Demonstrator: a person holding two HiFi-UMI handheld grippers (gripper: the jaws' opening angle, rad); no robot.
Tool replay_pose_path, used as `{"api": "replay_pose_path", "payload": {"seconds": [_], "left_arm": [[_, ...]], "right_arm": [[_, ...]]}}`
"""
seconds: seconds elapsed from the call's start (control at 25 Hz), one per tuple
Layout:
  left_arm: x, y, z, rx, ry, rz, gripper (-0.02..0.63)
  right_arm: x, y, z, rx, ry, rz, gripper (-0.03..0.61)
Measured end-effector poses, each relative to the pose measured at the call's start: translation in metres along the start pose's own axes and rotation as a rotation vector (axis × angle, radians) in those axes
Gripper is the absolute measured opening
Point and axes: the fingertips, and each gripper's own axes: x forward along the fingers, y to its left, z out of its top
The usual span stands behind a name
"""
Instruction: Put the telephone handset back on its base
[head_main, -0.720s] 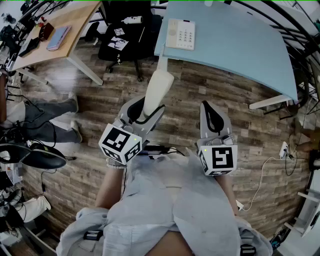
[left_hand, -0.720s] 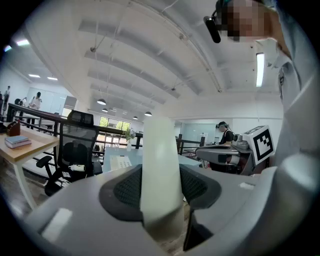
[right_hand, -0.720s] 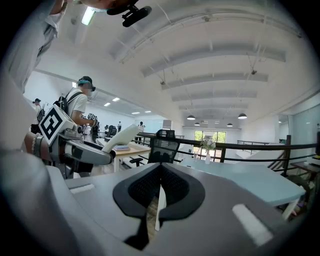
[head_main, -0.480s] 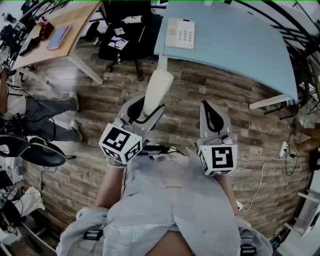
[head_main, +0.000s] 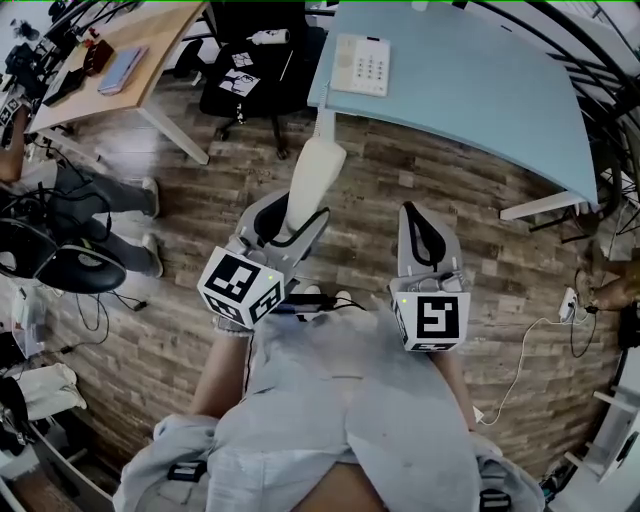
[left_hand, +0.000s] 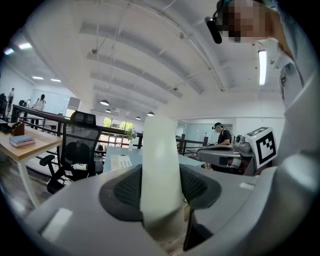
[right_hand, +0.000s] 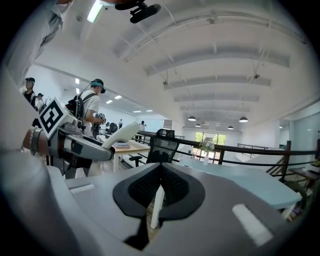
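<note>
The left claw (head_main: 288, 228) is clenched on the telephone handset (head_main: 316, 178). Its two jaws squeeze the lower end of the handset from both sides. The rest of the cream-white handset sticks out past the jaws and points toward the base (head_main: 361, 66). The handset is up in the air over the wooden floor (head_main: 500, 265), well apart from the base and not touching it.

The base is a pale box with rows of buttons. It sits on the blue desk (head_main: 480, 95), close to the desk's edge.

The right claw (head_main: 421, 228) is shut with nothing in it, and its jaws meet at the tips. It hangs about as far from the base as the left claw, on the other side of the handset.

A black chair (head_main: 255, 70) stands just left of the base, off the desk.
</note>
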Motion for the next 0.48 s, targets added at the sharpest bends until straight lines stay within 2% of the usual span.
{"api": "replay_pose_path", "payload": {"seconds": [0.48], "left_arm": [[0.003, -0.026, -0.010, -0.001, -0.013, 0.033, 0.215]], "right_arm": [[-0.017, -0.013, -0.011, 0.010, -0.020, 0.041, 0.006]]}}
